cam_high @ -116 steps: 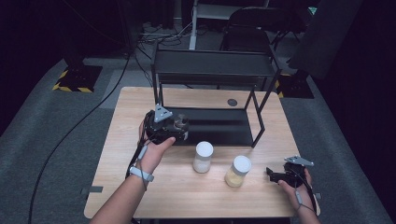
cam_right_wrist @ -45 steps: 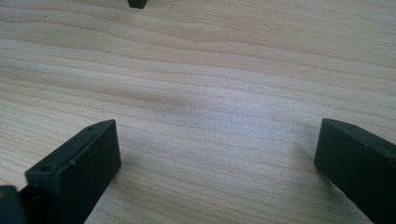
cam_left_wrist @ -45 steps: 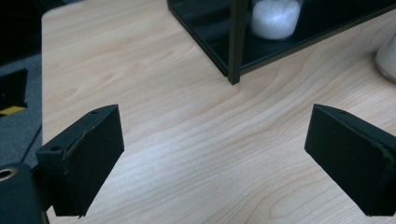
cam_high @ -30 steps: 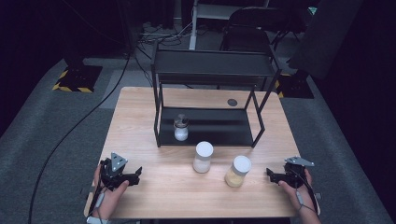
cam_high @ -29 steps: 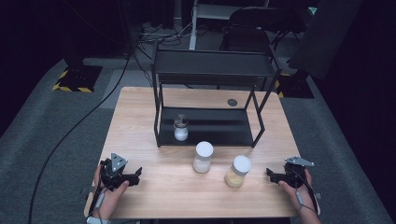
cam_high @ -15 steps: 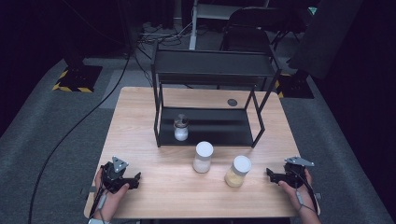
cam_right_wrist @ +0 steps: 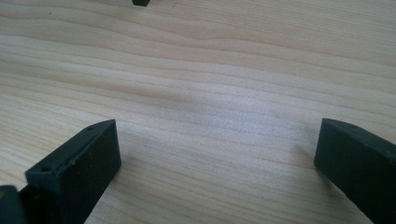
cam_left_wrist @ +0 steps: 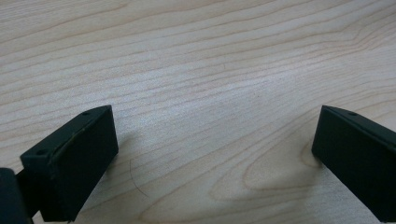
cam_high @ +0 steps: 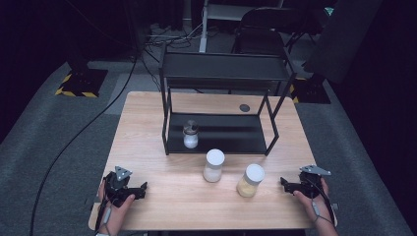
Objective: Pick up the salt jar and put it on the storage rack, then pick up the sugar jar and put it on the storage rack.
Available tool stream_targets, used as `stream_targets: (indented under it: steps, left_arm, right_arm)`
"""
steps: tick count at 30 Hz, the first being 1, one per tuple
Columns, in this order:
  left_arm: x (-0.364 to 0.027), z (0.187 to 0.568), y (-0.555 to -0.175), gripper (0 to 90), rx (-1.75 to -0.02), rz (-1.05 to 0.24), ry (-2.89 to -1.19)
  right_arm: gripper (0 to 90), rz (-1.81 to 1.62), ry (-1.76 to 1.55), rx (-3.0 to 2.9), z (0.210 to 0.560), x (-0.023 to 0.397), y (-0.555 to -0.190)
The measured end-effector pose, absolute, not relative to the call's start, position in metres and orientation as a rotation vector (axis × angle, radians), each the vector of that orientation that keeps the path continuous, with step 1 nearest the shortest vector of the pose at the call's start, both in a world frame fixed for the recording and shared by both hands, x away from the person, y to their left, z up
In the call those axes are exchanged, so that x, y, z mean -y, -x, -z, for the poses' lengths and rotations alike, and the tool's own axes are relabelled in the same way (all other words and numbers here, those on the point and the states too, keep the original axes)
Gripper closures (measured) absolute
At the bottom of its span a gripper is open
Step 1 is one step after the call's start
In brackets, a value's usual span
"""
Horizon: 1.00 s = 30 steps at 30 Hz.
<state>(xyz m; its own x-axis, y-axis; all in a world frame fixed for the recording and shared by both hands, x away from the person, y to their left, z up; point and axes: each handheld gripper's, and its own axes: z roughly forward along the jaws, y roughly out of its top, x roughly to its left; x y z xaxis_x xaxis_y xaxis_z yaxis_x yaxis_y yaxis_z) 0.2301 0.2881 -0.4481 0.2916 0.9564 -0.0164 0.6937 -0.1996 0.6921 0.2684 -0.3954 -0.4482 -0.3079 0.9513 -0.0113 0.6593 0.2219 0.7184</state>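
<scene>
So from the high view, your left gripper (cam_high: 139, 190) sits by the bench's (cam_high: 147, 113) near left corner and your right gripper (cam_high: 286, 184) by the near right corner. The nearest things, a white-lidded jar (cam_high: 214, 165) and a yellowish jar (cam_high: 250, 180), stand between them, nearer the right gripper. In the left gripper view, jaws wide apart over bare wood, just been opening, nothing between them. Right gripper view: same deal, jaws spread, empty.

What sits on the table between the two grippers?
High view: between left gripper and right gripper stand a white-lidded jar and a yellowish jar.
</scene>
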Motion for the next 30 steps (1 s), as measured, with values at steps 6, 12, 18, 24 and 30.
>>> stream_targets:
  steps: [6, 12, 18, 24, 30]
  left_arm:
    - [-0.285, 0.448, -0.23, 0.3, -1.487, -0.578, -1.963]
    - [-0.285, 0.448, -0.23, 0.3, -1.492, -0.578, -1.959]
    - [-0.285, 0.448, -0.23, 0.3, -1.492, -0.578, -1.959]
    - [-0.285, 0.448, -0.23, 0.3, -1.49, -0.579, -1.959]
    - [-0.284, 0.448, -0.23, 0.2, -1.495, -0.581, -1.956]
  right_arm:
    - [2.5, -0.85, -1.506, -2.037, 0.446, 0.393, -0.269]
    - [4.3, -0.88, -1.518, -2.003, 0.439, 0.389, -0.264]
    - [4.4, -0.902, -1.508, -1.965, 0.424, 0.378, -0.256]
    - [5.4, -0.925, -1.498, -1.892, 0.407, 0.362, -0.247]
    - [5.8, -0.949, -1.495, -1.831, 0.385, 0.345, -0.241]
